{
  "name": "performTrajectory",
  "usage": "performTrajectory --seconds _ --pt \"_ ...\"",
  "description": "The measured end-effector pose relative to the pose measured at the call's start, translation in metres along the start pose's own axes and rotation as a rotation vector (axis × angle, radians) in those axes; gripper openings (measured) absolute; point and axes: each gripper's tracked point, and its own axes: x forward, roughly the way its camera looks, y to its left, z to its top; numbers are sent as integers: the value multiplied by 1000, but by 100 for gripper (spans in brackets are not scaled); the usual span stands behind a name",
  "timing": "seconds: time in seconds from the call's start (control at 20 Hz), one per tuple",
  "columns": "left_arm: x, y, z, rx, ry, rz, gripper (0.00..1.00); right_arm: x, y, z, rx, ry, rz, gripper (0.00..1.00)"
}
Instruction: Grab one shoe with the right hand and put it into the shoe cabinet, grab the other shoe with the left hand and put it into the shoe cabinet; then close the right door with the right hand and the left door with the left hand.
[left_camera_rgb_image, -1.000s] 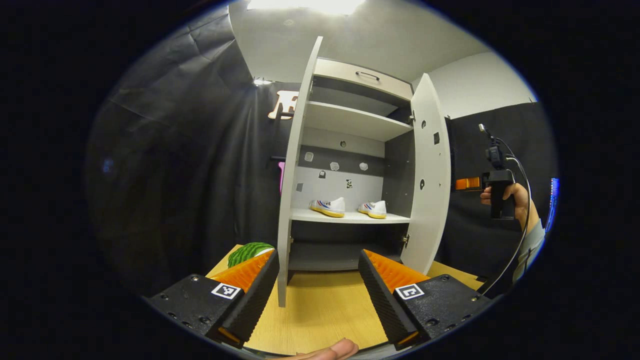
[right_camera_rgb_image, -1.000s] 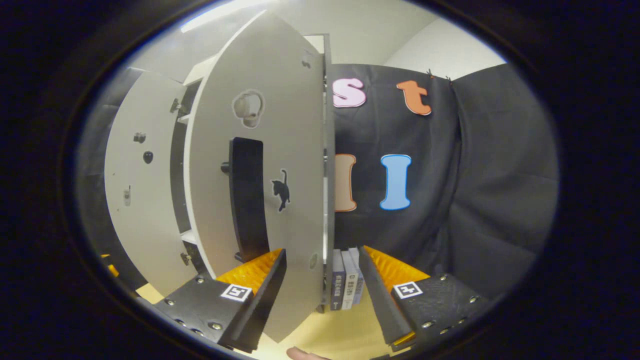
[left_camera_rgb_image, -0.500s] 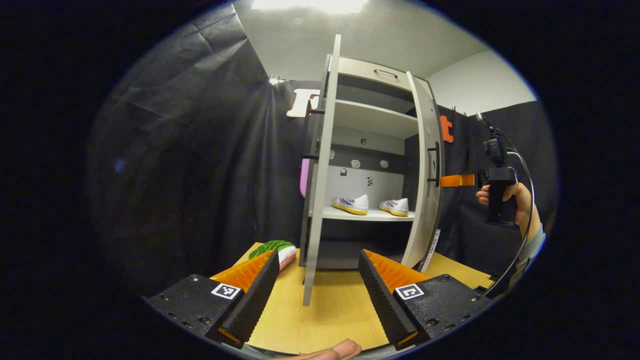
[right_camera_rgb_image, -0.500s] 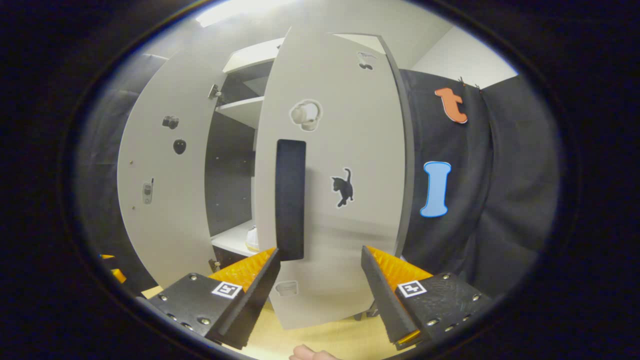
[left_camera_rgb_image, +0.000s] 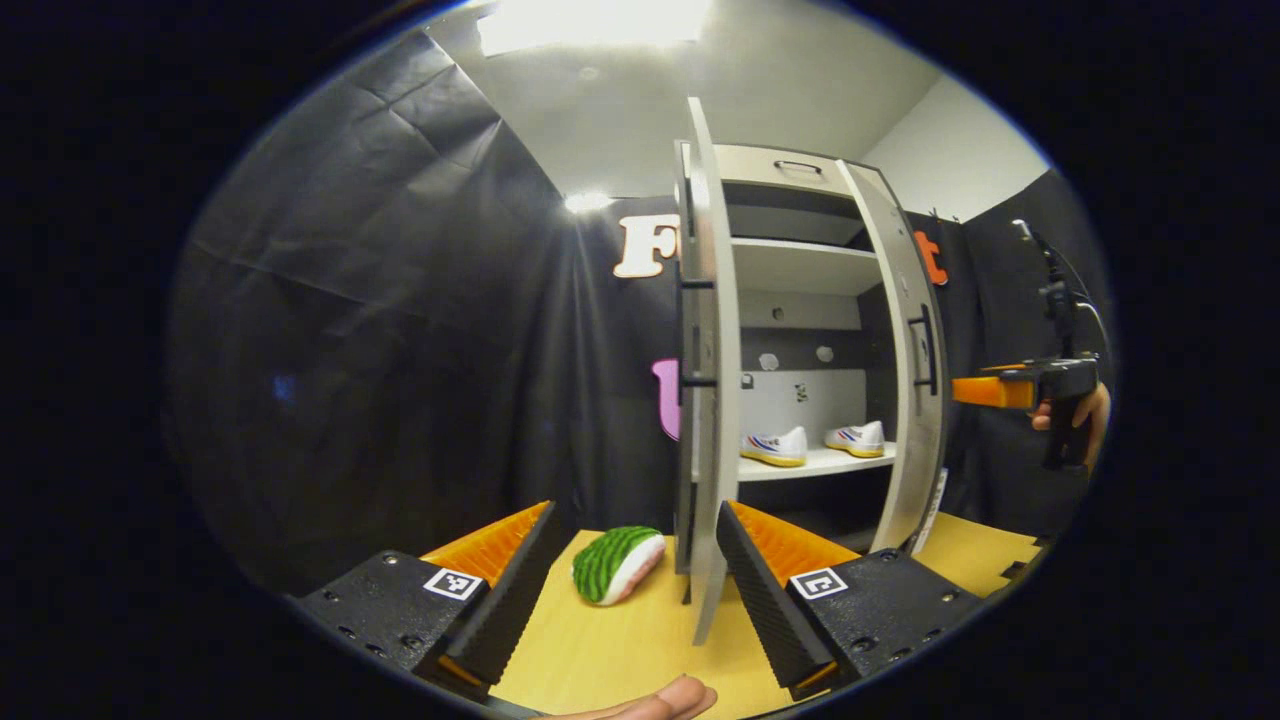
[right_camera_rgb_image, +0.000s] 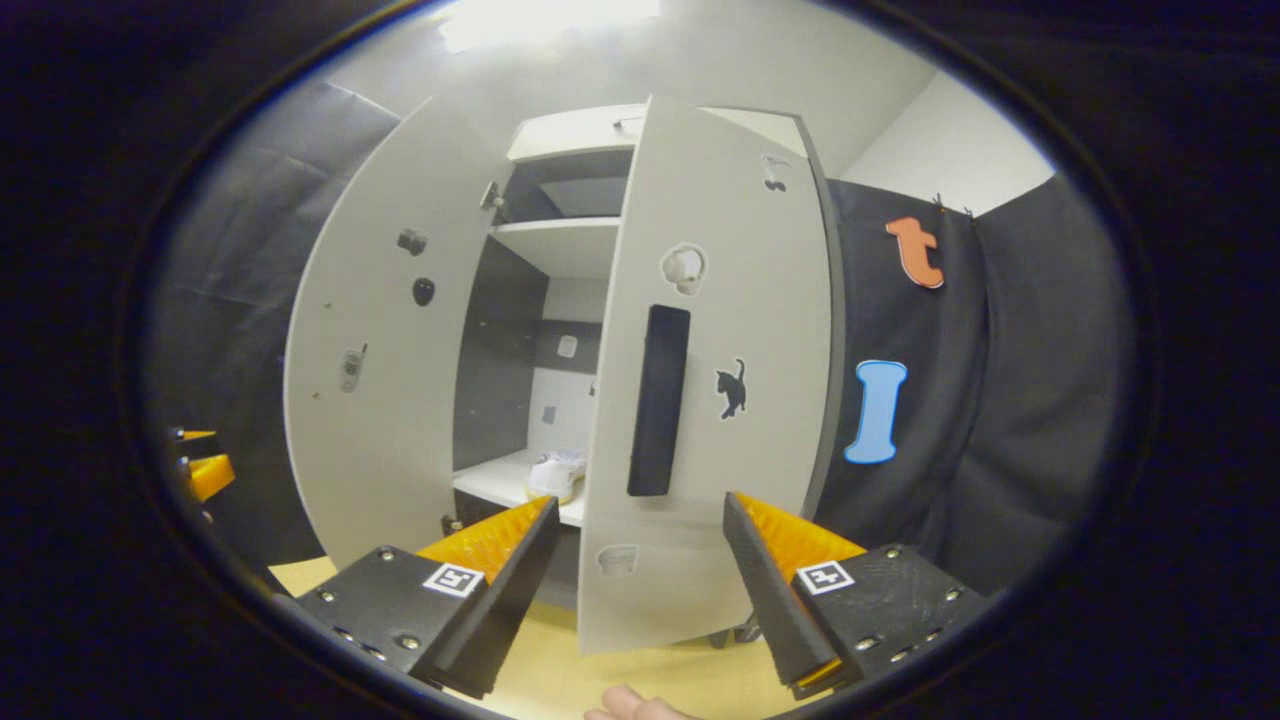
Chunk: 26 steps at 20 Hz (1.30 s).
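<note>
Flanking the left tongs (left_camera_rgb_image: 632, 560): left door (left_camera_rgb_image: 712, 400).

watermelon-slice toy (left_camera_rgb_image: 617, 563) lies on the wooden tabletop (left_camera_rgb_image: 620, 650); cat sticker (right_camera_rgb_image: 732, 388), headphone sticker (right_camera_rgb_image: 684, 268) up higher.

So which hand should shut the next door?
Probably the right. The right door stands half shut right in front of the right gripper, jaws open. Both shoes already sit on the shelf.
</note>
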Motion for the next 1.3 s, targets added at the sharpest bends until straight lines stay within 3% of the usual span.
performTrajectory --seconds 0.15,0.3,0.5,0.65,0.8,0.85,0.9,1.0,1.1,1.3 --pt "22 23 21 23 -24 35 96 -27 2 -8 13 12 -18 98" --pt "55 41 39 25 -32 78 95 -53 22 -5 36 -29 42 98" --pt "95 52 54 20 -16 76 93 -82 44 -7 63 -74 120 99" --pt "115 49 55 -24 12 64 94 -97 48 -11 67 -103 129 98" --pt "141 33 57 18 22 43 93 -106 48 -19 78 -129 118 98" --pt "144 22 57 20 37 27 93 -109 48 -20 77 -139 118 98" --pt "146 21 56 29 57 51 94 -110 48 -20 75 -150 118 98" --pt "144 25 59 84 83 123 82 -115 43 -23 86 -169 109 98" --pt "142 25 61 124 103 181 84 -118 38 -24 113 -178 106 98" --pt "142 19 57 47 128 149 83 -122 29 -27 140 -183 103 98"
